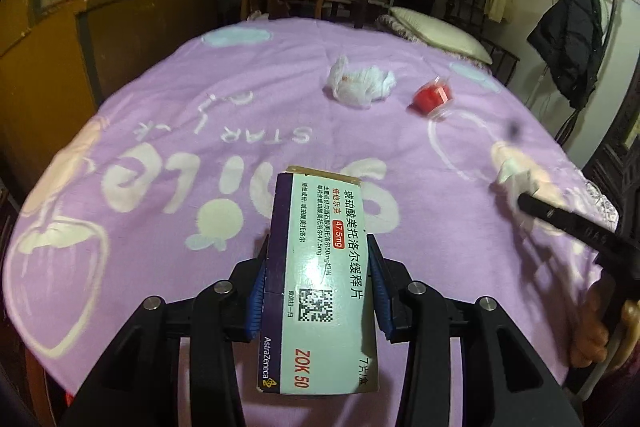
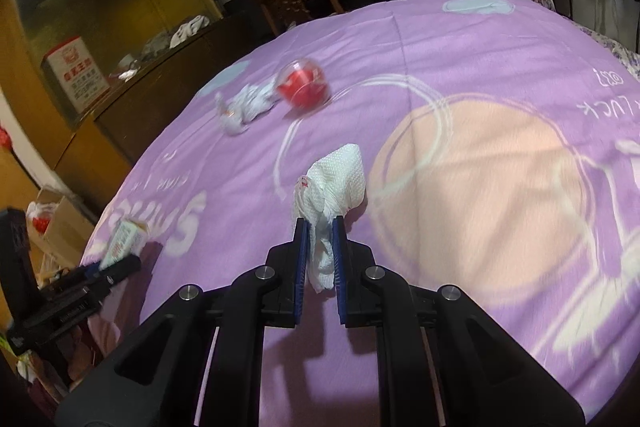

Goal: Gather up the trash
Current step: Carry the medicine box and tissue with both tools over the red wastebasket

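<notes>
Left claw (image 1: 318, 247): clenched on a medicine box (image 1: 320, 279). The blue pads (image 1: 258, 291) press both long sides of the box near its middle. The box lies lengthwise along the fingers, printed face up, its far end with an opened flap pointing out over the bed (image 1: 200, 87). It is held clear of the purple blanket.

Right claw (image 2: 320, 223): clenched on a white tissue (image 2: 332, 183). The pads (image 2: 301, 255) pinch the lower part of the wad; its upper part bulges out past the fingertips, and a tail hangs down between the fingers. The tissue is off the blanket.

In the left wrist view the right claw (image 1: 520, 201) enters from the right edge, blurred, with the pale wad at its tip; a hand (image 1: 592, 343) shows below it. In the right wrist view the left claw (image 2: 120, 265) and its box (image 2: 124, 239) appear at the left edge of the bed.

Remaining on the bed: a crumpled white bag (image 1: 360, 83) and a red item in a clear shell (image 1: 434, 95), near each other toward the far side of the blanket. Both are well apart from either claw. The right wrist view shows the same pair, bag (image 2: 248, 107) just left of the shell (image 2: 304, 87), blurred.

A pillow (image 1: 440, 31) lies at the far end of the bed. A wooden cabinet (image 1: 140, 15) stands along the bed's left side.
</notes>
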Demonstrator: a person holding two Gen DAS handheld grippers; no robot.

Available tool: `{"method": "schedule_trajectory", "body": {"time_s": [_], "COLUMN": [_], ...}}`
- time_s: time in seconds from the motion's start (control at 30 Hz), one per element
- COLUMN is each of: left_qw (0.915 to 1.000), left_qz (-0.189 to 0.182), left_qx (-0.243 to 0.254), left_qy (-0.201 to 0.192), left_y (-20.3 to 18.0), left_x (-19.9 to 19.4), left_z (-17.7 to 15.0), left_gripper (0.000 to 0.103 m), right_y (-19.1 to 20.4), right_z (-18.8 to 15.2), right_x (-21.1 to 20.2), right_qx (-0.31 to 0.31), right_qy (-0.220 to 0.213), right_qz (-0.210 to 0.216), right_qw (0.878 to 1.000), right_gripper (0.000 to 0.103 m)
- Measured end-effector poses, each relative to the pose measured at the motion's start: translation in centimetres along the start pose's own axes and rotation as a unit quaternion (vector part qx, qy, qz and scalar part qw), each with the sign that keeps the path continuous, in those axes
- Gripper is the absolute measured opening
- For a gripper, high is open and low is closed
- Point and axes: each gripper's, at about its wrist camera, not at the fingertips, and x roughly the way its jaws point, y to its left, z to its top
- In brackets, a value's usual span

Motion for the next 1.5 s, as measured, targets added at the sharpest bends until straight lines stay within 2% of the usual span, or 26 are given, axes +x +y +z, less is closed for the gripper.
{"method": "schedule_trajectory", "body": {"time_s": [0.33,0.47,0.67,0.83,1.03,1.1,1.13,1.17,1.2,1.33,1.43,1.5], "left_qw": [0.9984,0.9969,0.994,0.9917,0.9887,0.9874,0.9845,0.9818,0.9795,0.9771,0.9701,0.9651], "left_qz": [0.009,0.021,0.06,0.091,0.123,0.122,0.131,0.142,0.149,0.141,0.176,0.196], "left_qx": [-0.021,-0.031,-0.037,-0.058,-0.084,-0.1,-0.116,-0.126,-0.135,-0.159,-0.167,-0.173], "left_qy": [-0.052,-0.069,-0.083,-0.071,-0.02,-0.003,0.009,0.011,0.013,0.016,-0.006,-0.012], "left_y": [2.3,4.1,7.1,10.8,15.5,17.2,18.2,18.9,19.5,21.5,22.8,24.0], "left_x": [-8.3,-12.4,-17.9,-20.4,-18.8,-17.8,-17.0,-16.6,-16.4,-16.6,-17.9,-18.6], "left_z": [-0.1,-1.2,-4.2,-8.2,-12.3,-13.6,-14.2,-14.7,-15.1,-15.7,-15.6,-15.8], "left_gripper": [0.043,0.043,0.043,0.043,0.043,0.053,0.072,0.082,0.084,0.089,0.097,0.097], "right_y": [4.7,6.7,10.1,13.1,16.7,17.8,18.4,19.0,19.7,22.1,24.6,26.2], "right_z": [-0.8,-1.2,-2.8,-4.5,-6.3,-6.9,-7.2,-7.5,-7.8,-9.3,-10.7,-11.7], "right_x": [-5.6,-8.0,-11.6,-14.0,-14.7,-14.6,-14.4,-14.0,-13.6,-12.0,-10.2,-8.9], "right_qx": [-0.035,-0.049,-0.083,-0.116,-0.157,-0.168,-0.172,-0.177,-0.183,-0.213,-0.24,-0.254], "right_qy": [-0.033,-0.047,-0.064,-0.064,-0.05,-0.042,-0.037,-0.03,-0.021,0.012,0.048,0.073], "right_qz": [0.054,0.081,0.113,0.143,0.156,0.157,0.158,0.159,0.161,0.164,0.176,0.185], "right_qw": [0.997,0.994,0.988,0.981,0.974,0.972,0.972,0.971,0.97,0.963,0.953,0.946], "right_gripper": [0.014,0.014,0.014,0.014,0.014,0.014,0.014,0.014,0.014,0.014,0.014,0.014]}}
